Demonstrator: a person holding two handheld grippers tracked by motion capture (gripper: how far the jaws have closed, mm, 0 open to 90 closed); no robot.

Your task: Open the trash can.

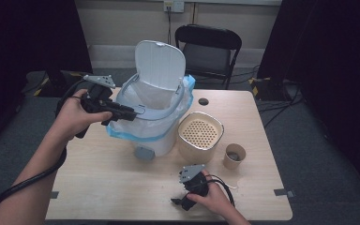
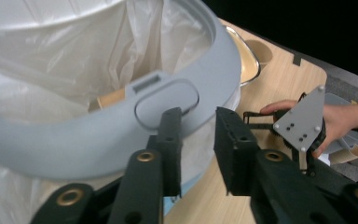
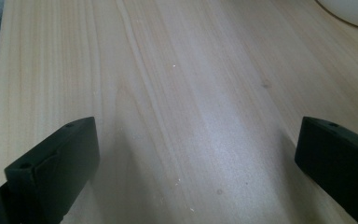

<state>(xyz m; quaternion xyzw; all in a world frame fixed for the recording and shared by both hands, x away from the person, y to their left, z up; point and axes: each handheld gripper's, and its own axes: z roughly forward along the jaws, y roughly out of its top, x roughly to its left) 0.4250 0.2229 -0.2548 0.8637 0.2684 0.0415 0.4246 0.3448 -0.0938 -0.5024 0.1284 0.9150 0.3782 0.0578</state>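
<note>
Hovering left tongs (image 2: 198, 140), slightly spread, just beside bin's grey ring (image 2: 186, 93); right tongs (image 3: 191, 158) spread wide.

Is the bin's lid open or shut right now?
Open. The white lid stands upright behind the bin, leaving the bag liner exposed, with the grey ring resting around the rim.

A light wooden table (image 1: 122, 187) stands on a grey carpet floor (image 1: 318, 154). Behind the table's far edge there is a black folding chair (image 1: 208, 49) by a pale wall (image 1: 117, 23). A wall socket (image 1: 173, 5) sits high on that wall. Dark curtains (image 1: 23, 37) hang on both sides. Cables (image 1: 272, 105) lie on the floor past the table's far right corner.
</note>
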